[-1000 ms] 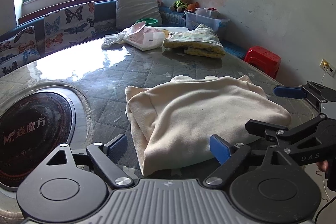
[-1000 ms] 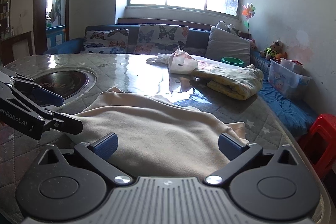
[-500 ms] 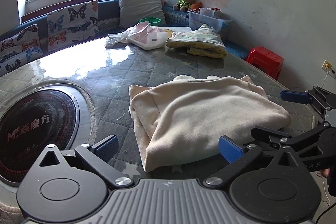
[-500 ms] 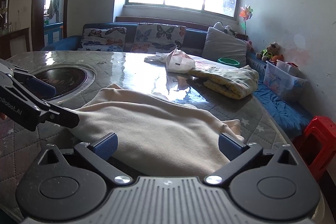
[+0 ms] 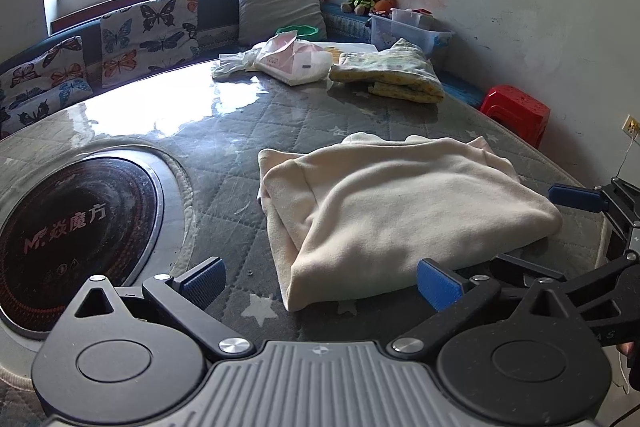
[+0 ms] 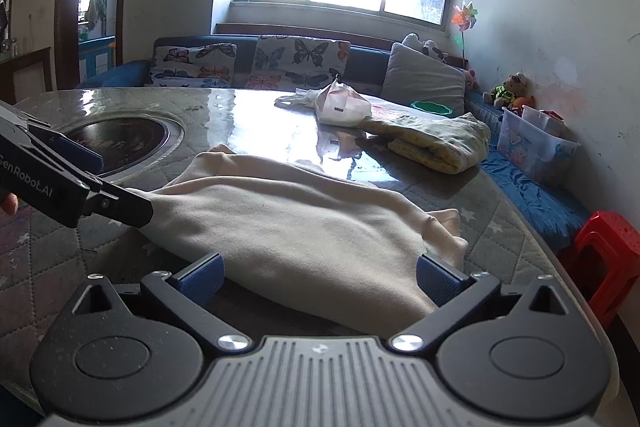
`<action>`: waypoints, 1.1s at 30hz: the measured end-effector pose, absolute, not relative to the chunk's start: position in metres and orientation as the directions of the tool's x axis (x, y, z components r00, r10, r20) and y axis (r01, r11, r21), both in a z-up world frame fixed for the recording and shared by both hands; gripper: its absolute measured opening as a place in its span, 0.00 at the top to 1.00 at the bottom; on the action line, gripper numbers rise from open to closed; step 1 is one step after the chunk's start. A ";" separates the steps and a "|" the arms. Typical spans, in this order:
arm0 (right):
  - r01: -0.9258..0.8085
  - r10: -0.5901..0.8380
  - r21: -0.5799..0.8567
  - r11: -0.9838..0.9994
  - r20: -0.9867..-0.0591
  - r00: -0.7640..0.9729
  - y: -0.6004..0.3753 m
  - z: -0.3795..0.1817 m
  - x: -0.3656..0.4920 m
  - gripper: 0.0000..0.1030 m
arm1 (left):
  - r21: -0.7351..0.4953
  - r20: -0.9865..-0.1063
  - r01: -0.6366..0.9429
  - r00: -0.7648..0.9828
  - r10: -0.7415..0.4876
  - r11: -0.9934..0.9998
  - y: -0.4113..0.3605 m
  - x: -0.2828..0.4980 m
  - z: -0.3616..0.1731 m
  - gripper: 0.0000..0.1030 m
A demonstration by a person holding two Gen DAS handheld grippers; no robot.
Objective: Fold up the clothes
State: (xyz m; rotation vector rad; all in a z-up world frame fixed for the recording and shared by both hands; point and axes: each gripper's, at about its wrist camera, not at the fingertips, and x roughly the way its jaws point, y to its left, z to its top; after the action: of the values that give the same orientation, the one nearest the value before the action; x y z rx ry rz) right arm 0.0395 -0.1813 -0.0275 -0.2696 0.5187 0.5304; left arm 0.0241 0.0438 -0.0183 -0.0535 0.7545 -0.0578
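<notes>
Garment (image 5: 404, 211) lies folded on table (image 5: 224, 131); left gripper (image 5: 320, 281) and right gripper (image 6: 318, 275), jaws wide and empty, next require an edge grasp for another fold.

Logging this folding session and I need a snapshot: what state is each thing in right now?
Cream fleece garment: folded, flat on the table, not gripped.
Yellow-green patterned cloth: folded, lying at the far side.
White plastic bag: crumpled, lying beside the patterned cloth.
Left gripper: open, holding nothing.
Right gripper: open, holding nothing.
Clear plastic storage box: lidless, items inside.
</notes>
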 end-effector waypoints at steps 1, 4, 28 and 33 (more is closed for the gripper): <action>-0.543 0.411 -0.112 0.832 -0.534 0.739 -0.181 -0.027 0.038 0.00 | -0.068 -0.682 0.032 0.728 -0.070 0.997 0.044 0.023 -0.018 0.00; -0.541 0.410 -0.113 0.833 -0.531 0.742 -0.180 -0.027 0.035 0.00 | -0.062 -0.681 0.028 0.729 -0.063 0.998 0.043 0.021 -0.017 0.00; -0.562 0.435 -0.133 0.816 -0.498 0.750 -0.170 -0.019 0.002 0.00 | -0.026 -0.676 0.017 0.736 -0.030 1.000 0.036 -0.004 -0.016 0.00; -0.574 0.449 -0.140 0.807 -0.486 0.750 -0.165 -0.015 -0.005 0.00 | -0.026 -0.671 0.011 0.741 -0.026 1.000 0.038 -0.011 -0.015 0.00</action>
State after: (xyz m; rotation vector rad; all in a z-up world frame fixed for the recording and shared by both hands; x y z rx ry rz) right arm -0.0050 -0.1654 -0.0154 -0.2913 0.4522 0.5679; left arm -0.0108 0.0375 -0.0146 -0.0214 0.7355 -0.0198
